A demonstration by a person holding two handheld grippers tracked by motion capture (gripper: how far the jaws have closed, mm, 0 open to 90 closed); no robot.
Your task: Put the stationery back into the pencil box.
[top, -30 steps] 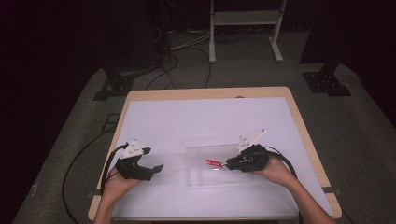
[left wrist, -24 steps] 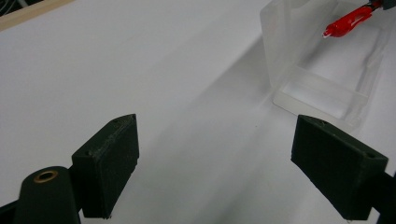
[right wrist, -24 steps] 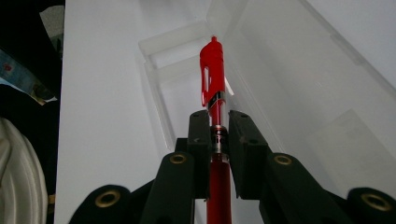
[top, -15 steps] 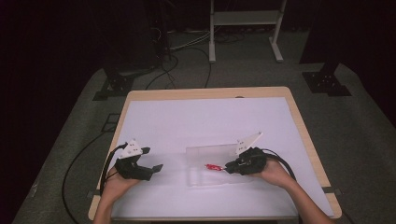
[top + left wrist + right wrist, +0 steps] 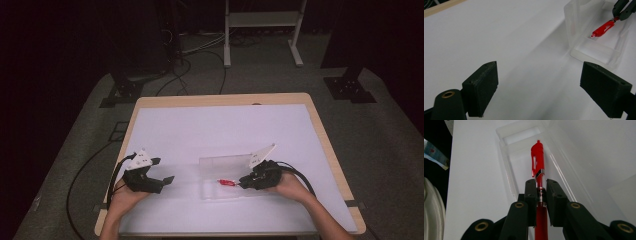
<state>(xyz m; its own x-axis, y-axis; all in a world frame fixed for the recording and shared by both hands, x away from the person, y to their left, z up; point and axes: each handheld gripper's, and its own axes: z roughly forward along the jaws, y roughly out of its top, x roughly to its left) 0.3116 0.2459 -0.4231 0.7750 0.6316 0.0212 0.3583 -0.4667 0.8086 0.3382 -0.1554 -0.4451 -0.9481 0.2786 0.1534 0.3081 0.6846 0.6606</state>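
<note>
Your right gripper (image 5: 541, 192) is clamped on the red pen (image 5: 538, 160): both black jaws press against the barrel just behind the silver band, and the clip end of the pen sticks out past the jaw tips. In the high view the right gripper (image 5: 243, 183) sits at the right end of the clear plastic box (image 5: 220, 165), with the red pen (image 5: 226, 182) reaching from it into the box's near half. From the right gripper view the pen runs lengthwise over the clear plastic box (image 5: 506, 167), clip end toward the far short wall; whether the pen touches the box floor you cannot tell.

Your left gripper (image 5: 539, 82) stands wide open with nothing between the jaws. In the high view the left gripper (image 5: 167, 181) rests on the white table (image 5: 215, 125), well to the left of the box, jaws pointing toward it.
</note>
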